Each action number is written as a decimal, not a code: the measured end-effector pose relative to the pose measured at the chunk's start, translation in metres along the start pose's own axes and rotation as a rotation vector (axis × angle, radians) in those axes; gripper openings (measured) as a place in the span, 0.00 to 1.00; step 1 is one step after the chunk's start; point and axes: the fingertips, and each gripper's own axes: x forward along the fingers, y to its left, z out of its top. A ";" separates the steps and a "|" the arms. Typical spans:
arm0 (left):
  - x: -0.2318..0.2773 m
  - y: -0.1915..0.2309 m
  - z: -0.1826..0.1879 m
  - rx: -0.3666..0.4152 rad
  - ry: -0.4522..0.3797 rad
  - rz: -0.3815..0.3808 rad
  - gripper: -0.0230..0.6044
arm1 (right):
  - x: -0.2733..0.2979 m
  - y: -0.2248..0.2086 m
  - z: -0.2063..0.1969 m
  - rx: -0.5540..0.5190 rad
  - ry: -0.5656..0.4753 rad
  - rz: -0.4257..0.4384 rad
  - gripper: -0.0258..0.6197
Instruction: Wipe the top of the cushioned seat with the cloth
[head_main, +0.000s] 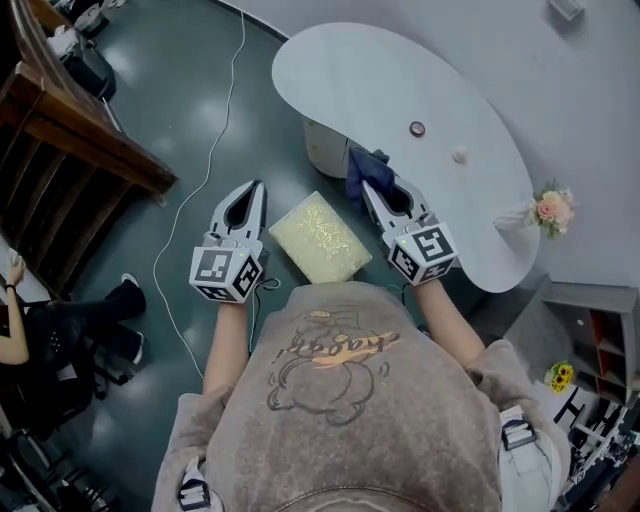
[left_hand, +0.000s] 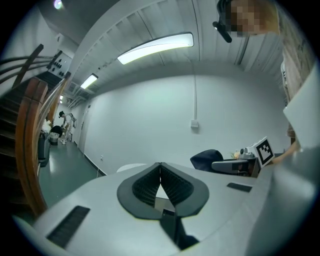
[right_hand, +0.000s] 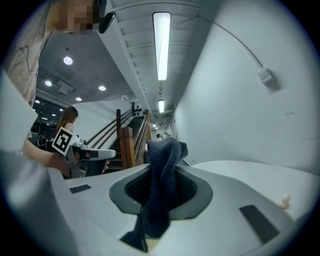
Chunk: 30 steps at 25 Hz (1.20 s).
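The cushioned seat (head_main: 320, 238) is a pale yellow square stool on the floor between my two grippers, in the head view. My right gripper (head_main: 368, 187) is shut on a dark blue cloth (head_main: 366, 168), which bunches beyond its tips over the table edge. In the right gripper view that cloth (right_hand: 162, 170) stands up between the jaws and hangs down their inside. My left gripper (head_main: 257, 189) is held level to the left of the seat, its jaws closed together with nothing in them. In the left gripper view my left gripper (left_hand: 160, 165) points at a white wall.
A white curved table (head_main: 410, 130) lies beyond the seat, with a small round fitting (head_main: 417, 129) and a flower bunch (head_main: 549, 208) at its right end. A white bin (head_main: 325, 148) stands under it. A wooden staircase (head_main: 70, 130) and a cable (head_main: 205, 165) are at left.
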 end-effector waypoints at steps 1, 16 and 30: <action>0.000 0.000 -0.005 -0.001 0.006 0.006 0.07 | 0.000 0.001 -0.004 0.000 0.006 0.001 0.18; 0.000 0.002 -0.024 -0.025 0.046 0.056 0.07 | -0.005 -0.012 -0.021 -0.012 0.038 0.001 0.18; 0.001 0.006 -0.027 -0.044 0.051 0.076 0.07 | 0.000 -0.017 -0.022 -0.002 0.032 -0.003 0.18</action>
